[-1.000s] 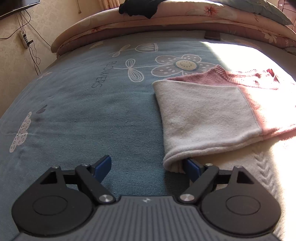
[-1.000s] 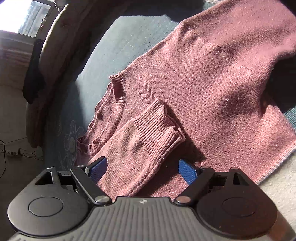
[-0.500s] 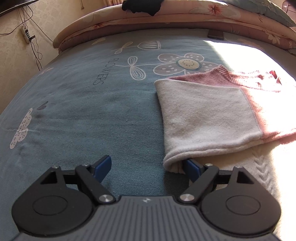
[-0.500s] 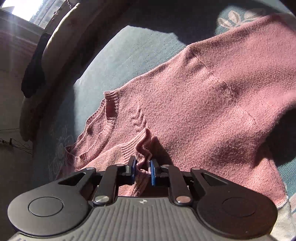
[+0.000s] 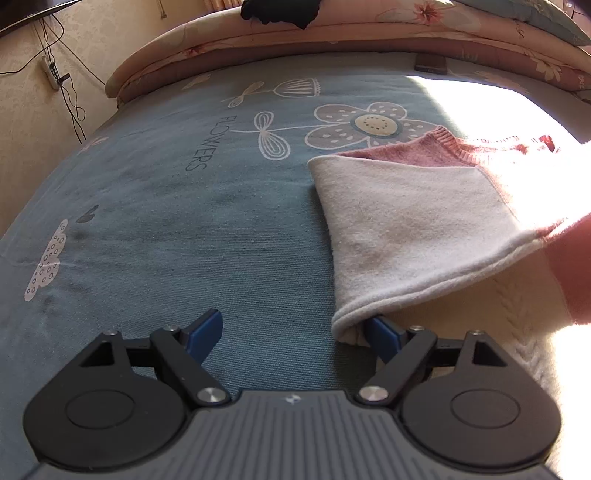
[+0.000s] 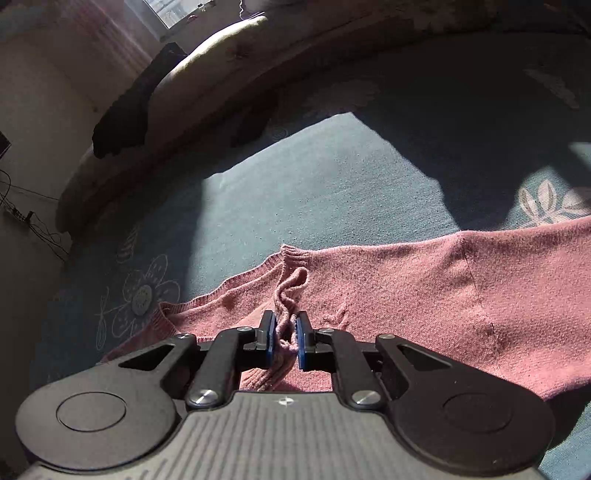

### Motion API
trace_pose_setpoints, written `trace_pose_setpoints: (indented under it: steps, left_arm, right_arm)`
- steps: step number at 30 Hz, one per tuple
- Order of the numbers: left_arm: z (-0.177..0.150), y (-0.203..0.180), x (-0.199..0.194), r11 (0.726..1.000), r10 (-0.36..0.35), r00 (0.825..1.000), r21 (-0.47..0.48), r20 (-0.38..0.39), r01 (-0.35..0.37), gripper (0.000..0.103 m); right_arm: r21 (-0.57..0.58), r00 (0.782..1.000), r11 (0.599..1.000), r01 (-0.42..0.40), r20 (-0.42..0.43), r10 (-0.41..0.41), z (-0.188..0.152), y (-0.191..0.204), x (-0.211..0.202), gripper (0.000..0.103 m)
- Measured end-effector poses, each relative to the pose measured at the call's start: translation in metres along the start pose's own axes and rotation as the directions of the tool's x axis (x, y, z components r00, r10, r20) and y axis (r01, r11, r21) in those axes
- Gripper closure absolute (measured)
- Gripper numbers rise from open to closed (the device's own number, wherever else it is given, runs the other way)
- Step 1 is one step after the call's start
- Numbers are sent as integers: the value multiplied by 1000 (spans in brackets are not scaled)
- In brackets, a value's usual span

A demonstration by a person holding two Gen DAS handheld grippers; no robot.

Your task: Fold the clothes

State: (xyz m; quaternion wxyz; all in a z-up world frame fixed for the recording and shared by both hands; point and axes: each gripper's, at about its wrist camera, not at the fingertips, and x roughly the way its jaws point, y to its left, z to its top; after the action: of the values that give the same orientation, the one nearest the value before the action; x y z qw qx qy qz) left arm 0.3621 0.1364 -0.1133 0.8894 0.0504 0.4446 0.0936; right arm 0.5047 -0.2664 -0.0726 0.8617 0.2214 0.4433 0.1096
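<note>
A pink knit sweater [image 6: 424, 295] lies spread on the blue bedspread [image 6: 332, 177]. My right gripper [image 6: 285, 339] is shut on its ribbed sleeve cuff [image 6: 291, 286], which bunches up between the blue pads. In the left wrist view the sweater's pale folded-over part [image 5: 410, 221] lies at the right, with the pink collar [image 5: 443, 142] behind it. My left gripper [image 5: 295, 332] stands open low over the bed. Its right fingertip [image 5: 384, 334] is tucked under the corner of the pale fold. A lifted pink piece of the sweater [image 5: 569, 266] enters at the right edge.
A rolled floral quilt [image 5: 332, 33] lines the far end of the bed, with a black garment [image 5: 280, 11] draped on it. A dark flat object [image 5: 430, 63] lies near the quilt. A power strip and cables [image 5: 51, 72] hang on the left wall.
My right gripper closed on the sleeve cuff, then lifted and rolled with it. A pink piece of the sweater has come into the left wrist view. The left gripper stayed put.
</note>
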Motion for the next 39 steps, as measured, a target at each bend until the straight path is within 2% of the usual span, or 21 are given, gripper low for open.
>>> trace_pose_setpoints:
  steps: [3, 5, 7, 11, 14, 15, 17, 19, 21, 22, 26, 29, 34, 36, 39]
  left_arm:
    - [0, -2, 0, 1000, 3, 1000, 12, 4, -3, 18]
    - [0, -2, -1, 1000, 5, 1000, 22, 5, -5, 18]
    - [1, -2, -2, 1000, 3, 1000, 28, 2, -3, 18]
    - [5, 0, -8, 999, -12, 1000, 50, -20, 13, 18]
    - [9, 4, -21, 997, -31, 999, 76, -32, 33, 20]
    - [11, 6, -28, 996, -42, 999, 81, -24, 44, 20]
    - [20, 11, -43, 994, -95, 995, 65, 36, 93, 20]
    - [31, 15, -50, 987, -159, 983, 46, 87, 156, 20]
    - [44, 13, -46, 969, -249, 960, 20, 127, 248, 21]
    - [54, 8, -38, 951, -307, 942, 10, 136, 308, 22]
    - [74, -13, -10, 918, -394, 899, 42, 189, 394, 23]
    - [78, -19, 23, 919, -393, 909, 23, 139, 394, 23]
    - [73, -11, 59, 948, -319, 947, -7, 25, 319, 23]
    - [77, -3, 56, 938, -343, 939, -46, 15, 344, 23]
    - [88, 1, 44, 922, -382, 922, -46, 70, 385, 23]
  right_arm:
    - [-17, 998, 999, 38, -46, -39, -8, -9, 15, 89]
    - [-38, 991, 997, 71, -110, -75, -18, -12, 30, 89]
    - [-89, 985, 989, 116, -118, -126, -25, -9, 33, 89]
    - [-96, 979, 981, 167, -105, -177, -27, -7, 29, 84]
    - [-149, 956, 949, 278, -58, -289, -24, 2, 18, 79]
    - [-148, 955, 947, 286, -36, -294, -22, 6, 10, 79]
    - [-138, 972, 963, 233, -12, -237, -22, 17, -4, 79]
    - [-175, 988, 974, 144, -34, -153, -30, 35, -3, 77]
    - [-234, 991, 969, 79, -84, -101, -41, 53, 9, 76]
    - [-263, 990, 963, 50, -114, -83, -51, 64, 20, 76]
    - [-279, 982, 960, 23, -175, -75, -74, 80, 45, 73]
    - [-237, 986, 971, 21, -157, -59, -82, 79, 47, 65]
    - [-193, 987, 981, 3, -154, -33, -83, 73, 46, 60]
    - [-198, 987, 980, -1, -159, -31, -83, 74, 46, 56]
    - [-190, 987, 982, -3, -159, -28, -84, 76, 46, 49]
